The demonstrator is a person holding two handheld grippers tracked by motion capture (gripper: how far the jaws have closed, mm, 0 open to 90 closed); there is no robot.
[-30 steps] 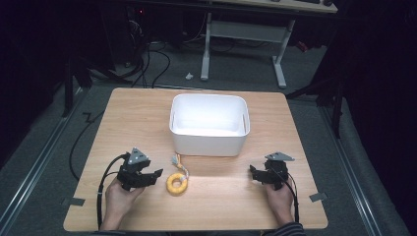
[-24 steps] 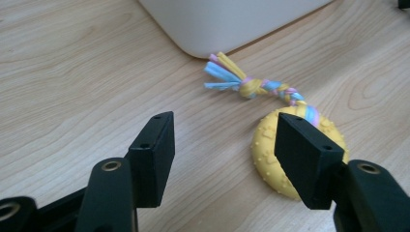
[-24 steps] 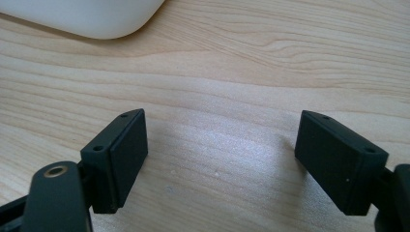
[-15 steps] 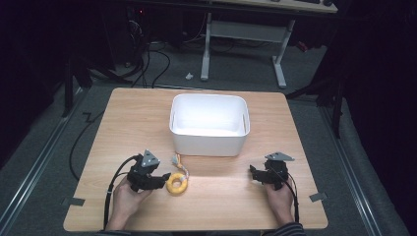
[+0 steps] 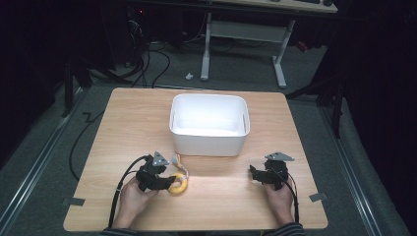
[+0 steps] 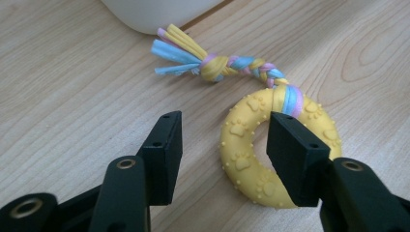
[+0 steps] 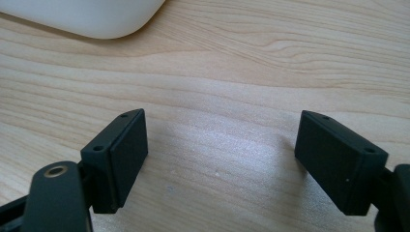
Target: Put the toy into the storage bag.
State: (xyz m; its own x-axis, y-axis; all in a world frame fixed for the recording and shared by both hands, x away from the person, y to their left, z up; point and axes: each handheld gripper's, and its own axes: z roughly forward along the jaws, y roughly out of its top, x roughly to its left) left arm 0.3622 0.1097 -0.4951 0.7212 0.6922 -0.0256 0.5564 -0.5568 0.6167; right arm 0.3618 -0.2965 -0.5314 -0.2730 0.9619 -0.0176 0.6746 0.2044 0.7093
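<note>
**Left hand-held gripper positioned over ring toy**

My left hand-held gripper (image 6: pixel 220 154) is open, one jaw inside the yellow ring toy (image 6: pixel 251 164), the other outside, bracketing its rim for a pinch. The toy lies on the desk (image 5: pixel 123 128) near the white bin (image 5: pixel 209 140). My right hand-held gripper (image 7: pixel 220 159) rests open, holding nothing.

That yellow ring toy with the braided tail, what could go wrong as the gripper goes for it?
The left gripper is open, with one jaw over the ring toy and the other beside it, so closing may pinch just one side and let the knobbly ring slip or twist out. Its braided tail ends right by the white bin, so it might drag or snag on the wall when lifted.
</note>
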